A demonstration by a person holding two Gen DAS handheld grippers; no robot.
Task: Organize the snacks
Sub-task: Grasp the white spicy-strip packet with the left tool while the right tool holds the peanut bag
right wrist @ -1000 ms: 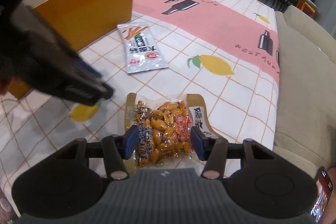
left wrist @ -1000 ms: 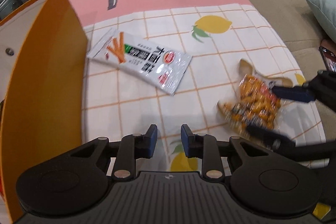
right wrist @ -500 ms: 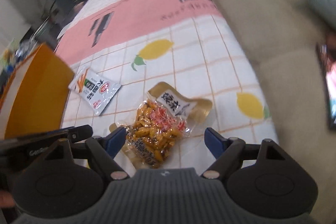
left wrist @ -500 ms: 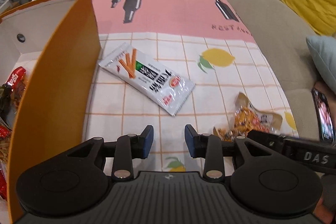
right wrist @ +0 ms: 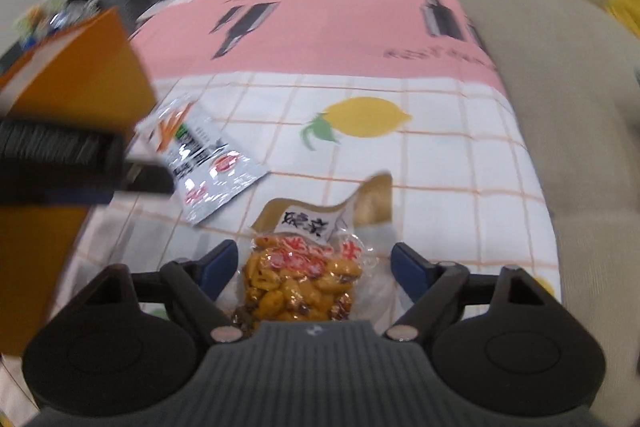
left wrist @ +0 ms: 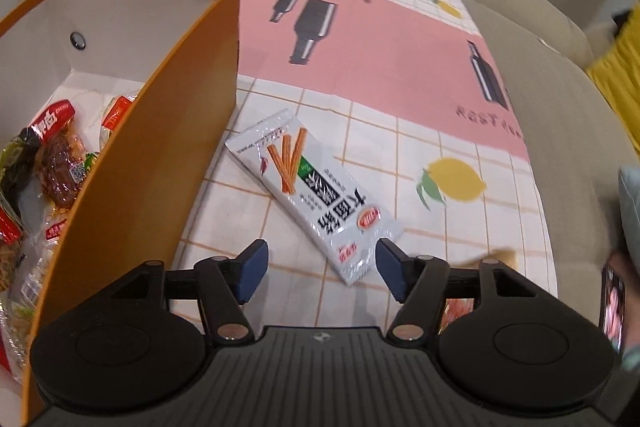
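Left gripper [left wrist: 318, 273] low in middle, blue pads wide apart, holding nothing. White snack pack [left wrist: 312, 197] flat on lemon cloth [left wrist: 452, 183], near end between pads. Orange box [left wrist: 160, 131] at 9 o'clock, snacks [left wrist: 52, 163] inside. Sofa [left wrist: 560, 99] at 2 o'clock.

On the tabletop [left wrist: 360, 39], the box [left wrist: 160, 131] stands at the left with snack packs [left wrist: 56, 163] inside it. The stick-snack packet [left wrist: 316, 195] lies just right of the box, and the bean pouch [right wrist: 308, 275] lies nearer and to its right. A sofa [left wrist: 560, 99] runs along the tabletop's right edge.
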